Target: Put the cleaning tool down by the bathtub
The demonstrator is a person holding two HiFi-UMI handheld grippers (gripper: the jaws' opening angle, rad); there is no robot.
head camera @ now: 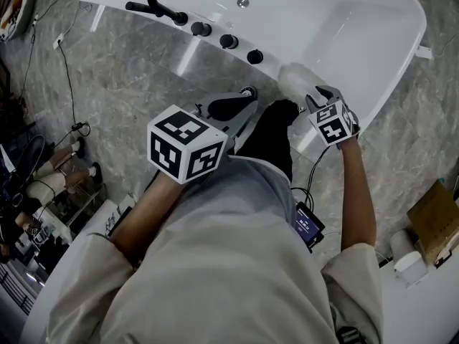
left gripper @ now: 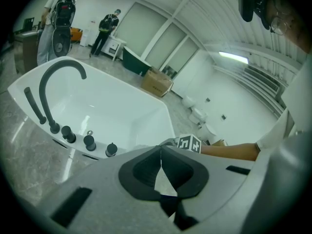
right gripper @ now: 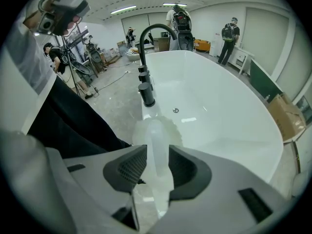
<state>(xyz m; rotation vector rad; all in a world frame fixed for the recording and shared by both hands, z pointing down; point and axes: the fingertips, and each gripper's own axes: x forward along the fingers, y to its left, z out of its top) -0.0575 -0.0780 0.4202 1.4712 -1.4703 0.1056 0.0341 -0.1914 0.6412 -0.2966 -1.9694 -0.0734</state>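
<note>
Right gripper view shows the right gripper (right gripper: 155, 167), its fingers (right gripper: 127, 168) clamped on the cleaning tool (right gripper: 155, 135) above the bathtub (right gripper: 219, 116) rim (still carrying, I judge). Next it needs lowering beside the tub. The left gripper (left gripper: 161, 160) is closed and empty.

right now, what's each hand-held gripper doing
left hand-held gripper: closed, nothing between its jaws
right hand-held gripper: closed on the white cleaning tool
</note>
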